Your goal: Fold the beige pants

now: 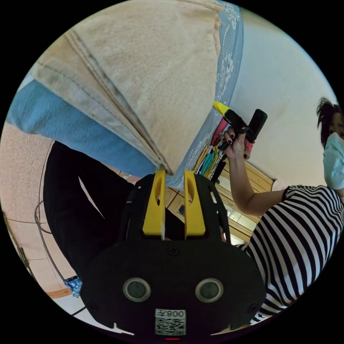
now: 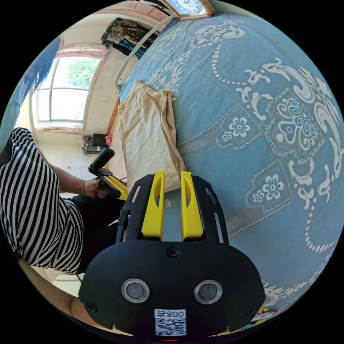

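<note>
The beige pants [image 1: 143, 71] lie flat along the near edge of a blue patterned bedspread [image 1: 71, 125]. My left gripper [image 1: 173, 173] is open, its jaw tips right at the pants' nearest corner, with no cloth between them. In the right gripper view the pants [image 2: 147, 136] stretch away from my right gripper [image 2: 172, 173], which is open over the bedspread [image 2: 251, 143] just short of the pants' end. A hand holds the right gripper [image 1: 221, 108] up in the air beyond the bed's edge. The left gripper [image 2: 120, 188] shows beside the bed, in the person's other hand.
A person in a striped shirt [image 1: 297, 222] stands beside the bed. A wooden cabinet [image 1: 243, 208] and colourful items sit behind. A cable runs over the tiled floor [image 1: 21, 172]. A window [image 2: 68, 89], hanging clothes [image 2: 122, 32] and a clock [image 2: 190, 7] are further off.
</note>
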A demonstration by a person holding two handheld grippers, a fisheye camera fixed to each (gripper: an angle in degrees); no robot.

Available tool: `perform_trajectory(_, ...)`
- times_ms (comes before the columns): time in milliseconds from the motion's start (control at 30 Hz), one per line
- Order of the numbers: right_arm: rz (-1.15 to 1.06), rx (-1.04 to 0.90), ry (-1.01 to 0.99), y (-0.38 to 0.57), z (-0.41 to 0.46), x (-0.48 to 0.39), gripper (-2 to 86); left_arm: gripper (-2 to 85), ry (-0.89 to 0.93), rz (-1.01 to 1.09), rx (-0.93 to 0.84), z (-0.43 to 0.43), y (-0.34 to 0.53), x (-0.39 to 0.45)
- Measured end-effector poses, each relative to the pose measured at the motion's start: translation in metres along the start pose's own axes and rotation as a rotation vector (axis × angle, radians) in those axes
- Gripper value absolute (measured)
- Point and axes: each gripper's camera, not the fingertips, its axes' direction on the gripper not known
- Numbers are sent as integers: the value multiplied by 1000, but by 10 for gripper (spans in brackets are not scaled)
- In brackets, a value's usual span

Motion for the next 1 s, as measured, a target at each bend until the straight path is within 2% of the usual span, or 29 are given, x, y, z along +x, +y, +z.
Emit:
perform_trajectory(367, -83, -122, -76, -41, -1, 9, 24, 27, 69, -57, 52, -36, -2, -50)
perform_trajectory(867, -43, -279, -154, -93, -11, 0, 9, 22, 85, 7, 29, -69, 25, -88)
perform_trajectory(1000, -15, -387, -114, -100, -10, -12, 8, 21, 90, 69, -42, -70, 41, -90)
